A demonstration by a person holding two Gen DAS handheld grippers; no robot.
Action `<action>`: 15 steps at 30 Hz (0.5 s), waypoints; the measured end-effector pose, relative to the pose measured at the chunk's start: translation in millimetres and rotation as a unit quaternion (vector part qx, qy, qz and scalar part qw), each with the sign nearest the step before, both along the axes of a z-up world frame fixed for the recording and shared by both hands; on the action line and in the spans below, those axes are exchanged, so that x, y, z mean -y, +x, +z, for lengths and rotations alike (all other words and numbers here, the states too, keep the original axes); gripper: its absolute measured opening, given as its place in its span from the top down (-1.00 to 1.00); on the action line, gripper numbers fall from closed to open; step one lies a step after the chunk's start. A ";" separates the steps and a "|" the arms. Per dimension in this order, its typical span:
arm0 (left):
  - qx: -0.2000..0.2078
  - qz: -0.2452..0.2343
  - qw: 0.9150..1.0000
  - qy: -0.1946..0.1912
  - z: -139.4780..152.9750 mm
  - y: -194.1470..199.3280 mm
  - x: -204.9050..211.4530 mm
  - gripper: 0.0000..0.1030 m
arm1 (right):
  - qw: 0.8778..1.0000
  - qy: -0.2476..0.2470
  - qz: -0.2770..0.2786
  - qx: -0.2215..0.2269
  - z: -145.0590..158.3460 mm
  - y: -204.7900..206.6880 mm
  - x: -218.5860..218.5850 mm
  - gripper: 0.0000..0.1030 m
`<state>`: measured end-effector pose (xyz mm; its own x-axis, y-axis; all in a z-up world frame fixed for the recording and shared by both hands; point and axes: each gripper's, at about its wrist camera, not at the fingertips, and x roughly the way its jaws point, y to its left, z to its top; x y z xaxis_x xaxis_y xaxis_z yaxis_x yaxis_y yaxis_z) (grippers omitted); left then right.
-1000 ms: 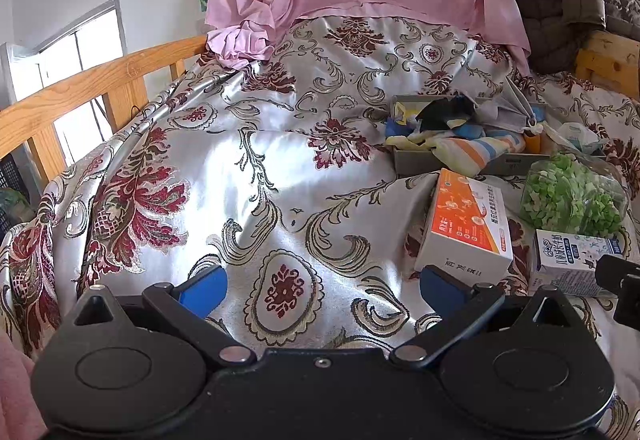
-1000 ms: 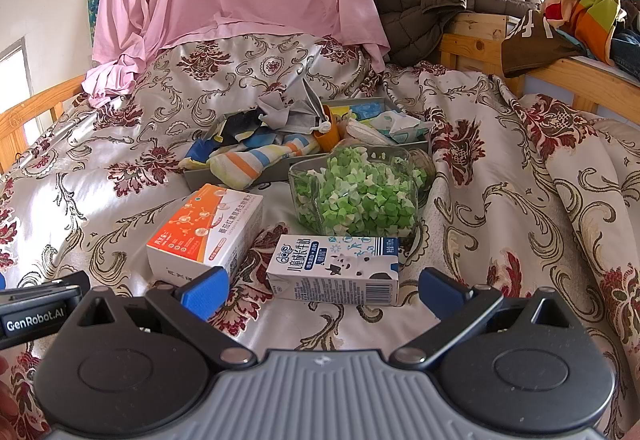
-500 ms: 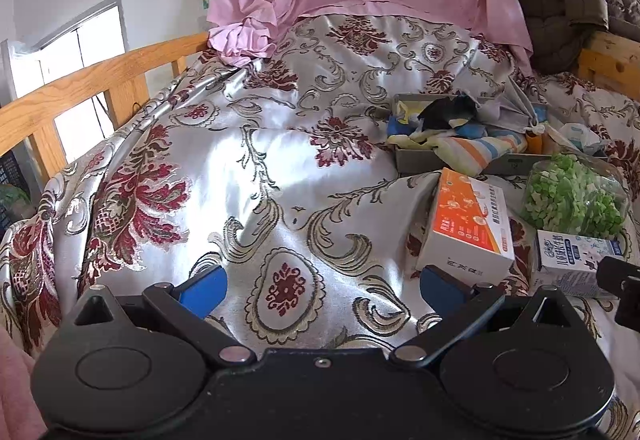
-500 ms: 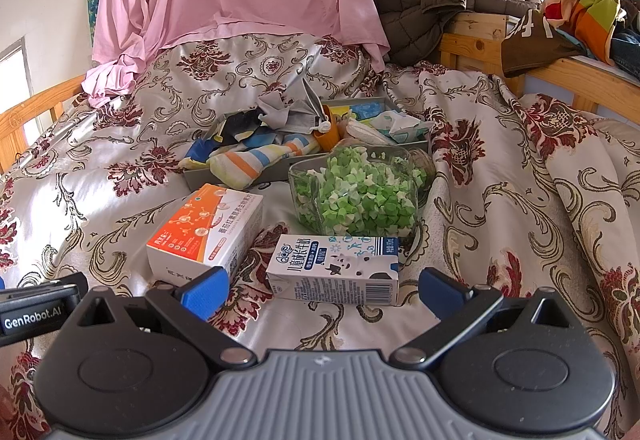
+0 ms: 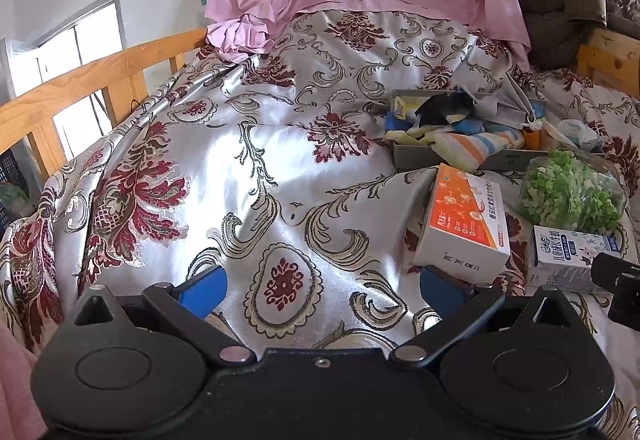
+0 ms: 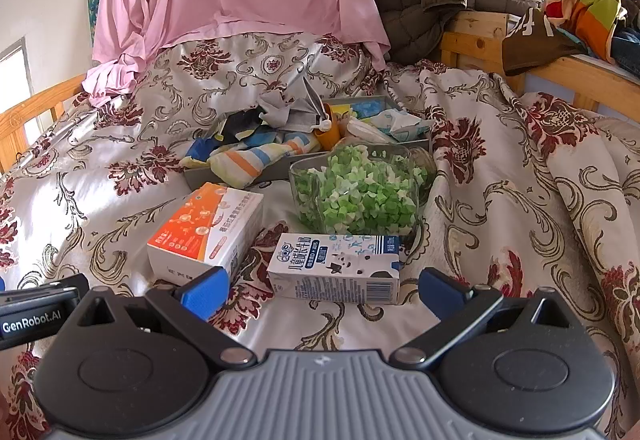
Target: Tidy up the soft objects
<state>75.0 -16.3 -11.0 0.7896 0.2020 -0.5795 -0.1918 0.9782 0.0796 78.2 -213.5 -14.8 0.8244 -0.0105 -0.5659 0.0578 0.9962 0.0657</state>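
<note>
Both grippers, left (image 5: 320,290) and right (image 6: 320,290), gape empty | tray (image 6: 280,169) heaped with cloths (image 6: 248,155), possibly socks | box (image 6: 204,232), carton (image 6: 336,268) before tray | step unclear

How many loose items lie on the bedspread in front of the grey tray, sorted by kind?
Cardboard boxes: 2, the orange-and-white box and the milk carton
Clear containers of green pieces: 1
Total: 3

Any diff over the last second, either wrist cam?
Barely any. The left hand-held gripper drifted slightly, so the orange box sits marginally lower in its view. Nothing grasped or released; both grippers stay open. The right hand-held gripper, milk carton and tray unchanged.
</note>
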 end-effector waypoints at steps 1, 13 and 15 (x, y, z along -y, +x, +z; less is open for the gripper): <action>0.000 0.001 1.000 0.001 -0.3 0.3 -0.1 -0.98 | 1.000 0.000 0.000 0.000 -0.3 -0.1 -0.4 -1.00; -0.004 0.006 1.000 0.003 -0.5 3.8 1.2 -0.99 | 1.000 0.000 0.000 -0.001 -0.1 -0.1 -0.3 -1.00; -0.004 0.006 1.000 0.002 -0.4 3.0 0.5 -0.99 | 1.000 0.001 0.000 -0.001 -0.2 -0.2 -0.4 -1.00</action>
<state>78.1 -16.7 -11.4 0.7824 0.2134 -0.5851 -0.2028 0.9756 0.0847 78.0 -213.1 -15.0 0.8230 -0.0095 -0.5680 0.0575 0.9961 0.0667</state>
